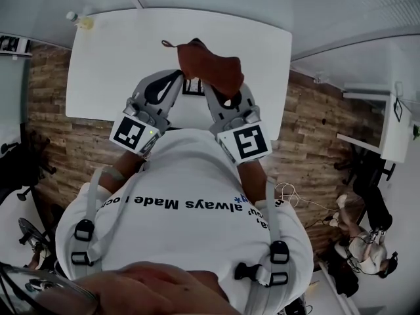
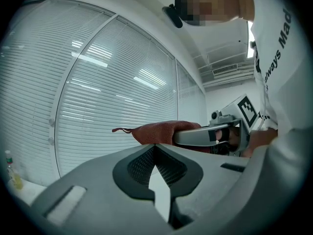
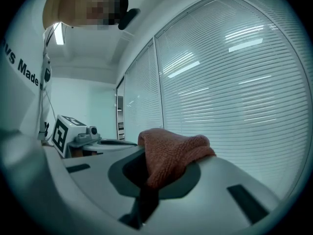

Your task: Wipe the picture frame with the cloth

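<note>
Wiping doesn't look to have begun, as far as I can judge. The person holds both tools up over the near edge of the white desk [image 1: 118, 58], and the rust-red cloth [image 1: 210, 67] is bunched in the air, not pressed on anything. The right tool [image 3: 149, 180] is clamped on that cloth, a thick fold bulging out from between its jaws. The left tool [image 2: 156, 153] has its jaws together with nothing in them; only a thin pale sliver shows through the gap lower down. The picture frame [image 1: 191, 88] is the hard part: I take it to be the small dark shape on the desk between the two tools. Most of it is covered by them and the cloth, so I can't tell whether it lies flat or stands. Neither gripper view shows it at all, only window blinds ahead. All the wiping is left to do.
</note>
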Available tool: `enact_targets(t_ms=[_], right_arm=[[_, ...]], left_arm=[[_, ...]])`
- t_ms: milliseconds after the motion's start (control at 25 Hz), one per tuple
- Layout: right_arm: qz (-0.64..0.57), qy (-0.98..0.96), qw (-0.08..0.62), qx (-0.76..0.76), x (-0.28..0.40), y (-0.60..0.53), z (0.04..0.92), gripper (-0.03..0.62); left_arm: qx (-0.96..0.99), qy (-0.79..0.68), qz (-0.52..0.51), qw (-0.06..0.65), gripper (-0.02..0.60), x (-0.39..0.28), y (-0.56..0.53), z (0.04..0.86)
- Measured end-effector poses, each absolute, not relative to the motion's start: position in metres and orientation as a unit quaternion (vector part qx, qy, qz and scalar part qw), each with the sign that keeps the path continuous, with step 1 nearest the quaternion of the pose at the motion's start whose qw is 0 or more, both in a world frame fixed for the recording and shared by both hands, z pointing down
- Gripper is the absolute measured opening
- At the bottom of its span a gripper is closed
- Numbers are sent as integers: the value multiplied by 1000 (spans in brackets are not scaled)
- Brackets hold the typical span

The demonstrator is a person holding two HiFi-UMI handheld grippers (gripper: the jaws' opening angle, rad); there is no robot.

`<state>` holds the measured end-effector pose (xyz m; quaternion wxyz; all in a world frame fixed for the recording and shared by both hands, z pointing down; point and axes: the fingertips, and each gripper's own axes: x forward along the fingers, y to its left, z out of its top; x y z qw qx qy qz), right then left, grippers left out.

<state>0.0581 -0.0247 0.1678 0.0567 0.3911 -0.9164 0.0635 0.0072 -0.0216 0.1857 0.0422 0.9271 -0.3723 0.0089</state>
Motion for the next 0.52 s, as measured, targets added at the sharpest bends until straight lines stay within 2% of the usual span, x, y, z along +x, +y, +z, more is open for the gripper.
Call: enact_targets(t_ms=[520], right_arm=[[63, -916, 62, 391, 58, -25, 167, 18]], left_arm=[[928, -370, 10, 45, 2, 10, -21, 187]])
